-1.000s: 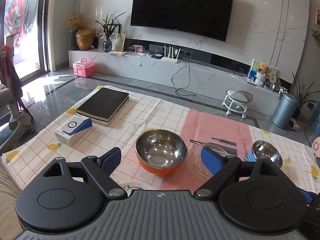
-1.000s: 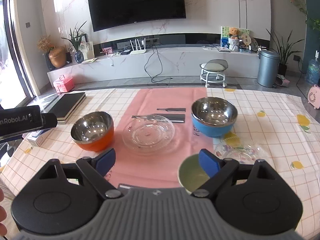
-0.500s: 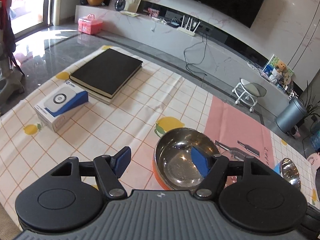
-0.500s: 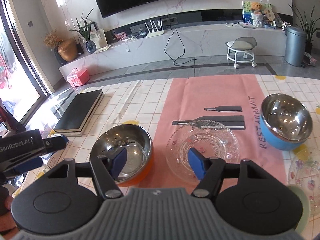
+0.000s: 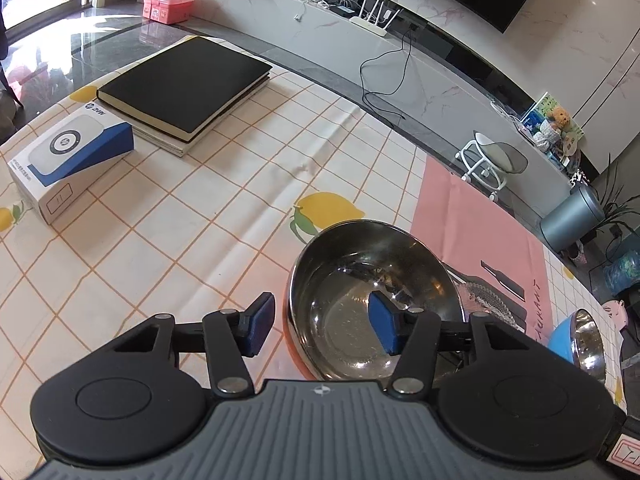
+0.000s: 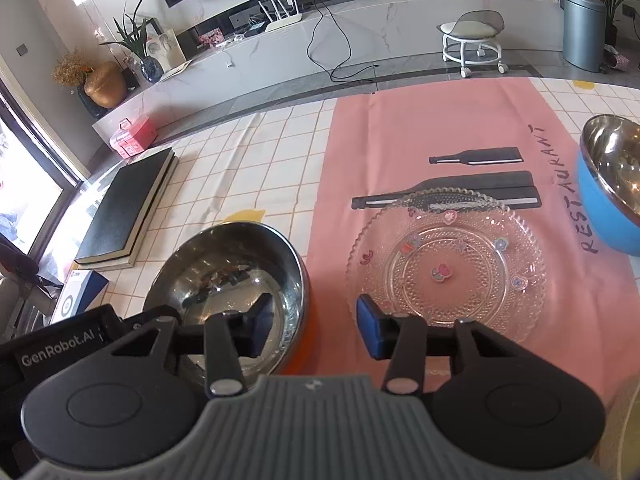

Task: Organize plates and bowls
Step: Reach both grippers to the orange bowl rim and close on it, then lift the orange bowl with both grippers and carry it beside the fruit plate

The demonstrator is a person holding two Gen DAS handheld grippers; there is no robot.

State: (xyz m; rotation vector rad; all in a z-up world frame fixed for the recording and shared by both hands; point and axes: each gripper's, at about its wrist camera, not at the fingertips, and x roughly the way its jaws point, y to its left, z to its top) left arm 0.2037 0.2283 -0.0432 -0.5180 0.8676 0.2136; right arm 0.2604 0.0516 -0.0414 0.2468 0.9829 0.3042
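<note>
An orange bowl (image 5: 372,300) with a steel inside stands on the checked cloth at the edge of the pink mat. My left gripper (image 5: 322,328) straddles the bowl's left rim, one pad outside and one inside. Its jaws are closing, with a gap still showing at the rim. My right gripper (image 6: 314,330) straddles the right rim of the same orange bowl (image 6: 236,280), and its jaws are also closing without pressing. A clear glass plate (image 6: 444,264) lies on the mat to the right. Further right stands a blue bowl (image 6: 612,184).
A black book (image 5: 184,88) and a white and blue box (image 5: 68,160) lie on the cloth at the far left. The pink mat (image 6: 440,128) runs to the table's far edge. The left gripper's body (image 6: 60,348) shows low in the right wrist view.
Both grippers came forward and down onto the orange bowl from either side. Both pairs of jaws narrowed, and each now has a rim of the bowl between its pads.
</note>
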